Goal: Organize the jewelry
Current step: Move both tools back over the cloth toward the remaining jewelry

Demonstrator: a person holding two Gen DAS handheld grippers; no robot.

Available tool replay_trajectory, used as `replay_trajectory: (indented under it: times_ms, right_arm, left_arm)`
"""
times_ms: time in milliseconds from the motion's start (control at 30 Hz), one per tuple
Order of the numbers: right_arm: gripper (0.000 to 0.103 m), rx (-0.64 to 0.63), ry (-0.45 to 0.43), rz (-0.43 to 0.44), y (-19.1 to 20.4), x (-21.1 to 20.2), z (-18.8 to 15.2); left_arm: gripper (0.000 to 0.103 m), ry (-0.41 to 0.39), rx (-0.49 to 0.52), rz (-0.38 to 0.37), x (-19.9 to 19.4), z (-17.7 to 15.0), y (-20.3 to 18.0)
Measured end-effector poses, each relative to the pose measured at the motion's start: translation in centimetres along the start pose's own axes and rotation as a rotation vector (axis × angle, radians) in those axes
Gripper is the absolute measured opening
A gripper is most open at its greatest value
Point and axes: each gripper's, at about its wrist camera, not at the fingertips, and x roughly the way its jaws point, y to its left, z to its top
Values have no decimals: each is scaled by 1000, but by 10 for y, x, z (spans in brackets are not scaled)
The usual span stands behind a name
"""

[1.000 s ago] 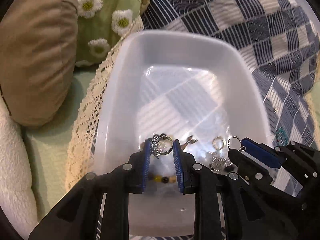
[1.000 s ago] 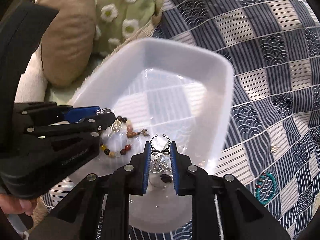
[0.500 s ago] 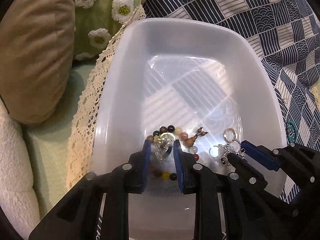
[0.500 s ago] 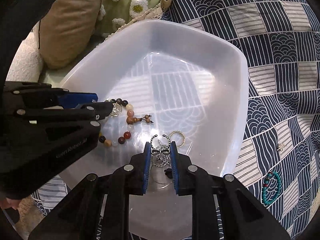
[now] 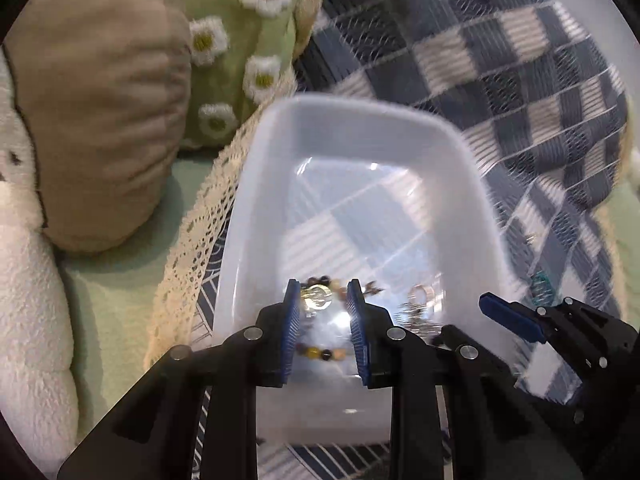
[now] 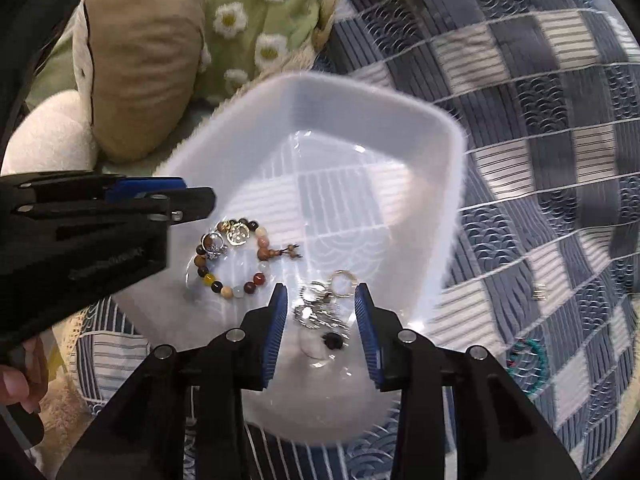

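A white plastic bin [image 6: 436, 184] [image 5: 256, 208] sits on a blue patchwork quilt. In it lie a beaded bracelet [image 6: 236, 264] with a gold charm and a silver ring on it, and a heap of silver jewelry [image 6: 320, 312] with a gold ring. My left gripper [image 5: 323, 300] is open above the bracelet [image 5: 320, 354], holding nothing. My right gripper [image 6: 320, 300] is open above the silver heap, holding nothing. A teal bead bracelet [image 6: 526, 364] and a small silver piece [image 6: 540, 292] lie on the quilt right of the bin.
A tan cushion [image 5: 96, 104] and a green daisy pillow [image 5: 240, 40] lie behind and left of the bin. A lace trim [image 5: 192, 240] runs along the bin's left side. A white fleecy cushion [image 5: 28, 320] is at the far left.
Both grippers have opened and let their jewelry drop into the bin. Both have pulled back and up from the bin floor. The frames now are motion-blurred.
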Motion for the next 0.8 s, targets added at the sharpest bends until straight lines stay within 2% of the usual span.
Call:
replay_trajectory:
  times_ms: [67, 100, 233, 400, 567, 700, 800]
  right_arm:
    - [44, 37, -22, -4, -16, -20, -3]
    - [49, 55, -35, -12, -25, -29, -6]
    - [56, 110, -53, -74, -67, -55, -29]
    - [62, 188, -23, -190, -131, -64, -58]
    - [62, 302, 73, -257, -190, -19, -88]
    - [61, 349, 115, -260, -209, 8, -94]
    - [61, 347, 108, -258, -210, 15, -89]
  left_arm:
    - [35, -34, -4, -27, -18, -3, -5]
    - [44, -54, -5, -41, -27, -6, -9]
    - [72, -99, 6, -87, -49, -17, -32]
    - [80, -103, 14, -149, -54, -37, -60]
    - [83, -100, 50, -178, -50, -44, -93]
    - [83, -88, 51, -184, -40, -42, -112]
    - [83, -70, 53, -188, -31, -41, -121]
